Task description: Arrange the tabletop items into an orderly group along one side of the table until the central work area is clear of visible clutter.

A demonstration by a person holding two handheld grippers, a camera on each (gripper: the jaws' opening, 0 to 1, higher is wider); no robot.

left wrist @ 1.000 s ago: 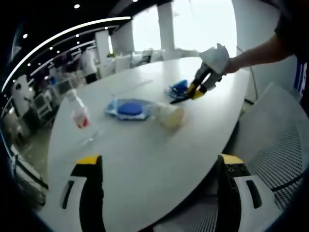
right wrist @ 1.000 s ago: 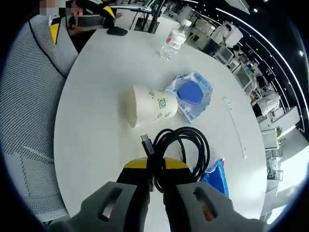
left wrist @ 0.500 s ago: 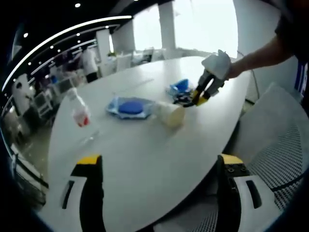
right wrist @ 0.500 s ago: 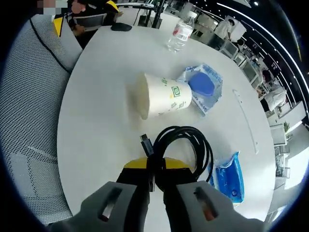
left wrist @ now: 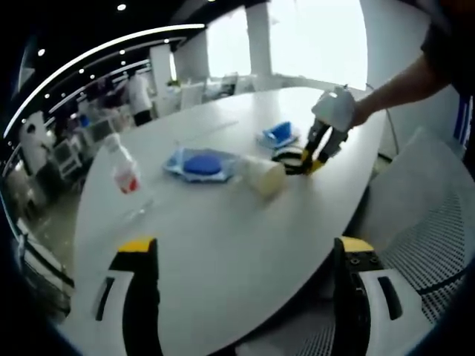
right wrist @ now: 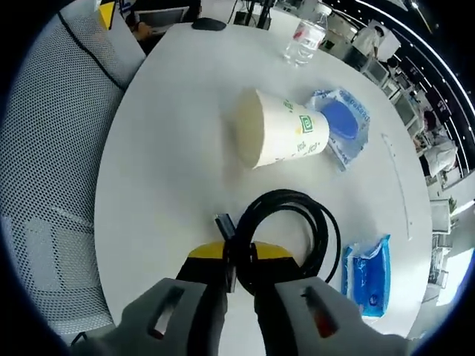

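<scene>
One coiled black cable [right wrist: 286,230] now rides pinched in your right gripper [right wrist: 239,268] jaws, carried off from the tipped paper cup [right wrist: 280,136] toward the worktop [right wrist: 163,148] edge, while your left gripper [left wrist: 241,285] jaws hang wide open, holding nothing.

Blown-out windows [left wrist: 315,37] glare behind the white table [left wrist: 223,222]. Fisheye bends its edges. Far figures look soft, perhaps motion-blurred.

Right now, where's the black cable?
The cable is pinched in the right gripper, its coil over the table between the tipped cup and the blue pack.
</scene>
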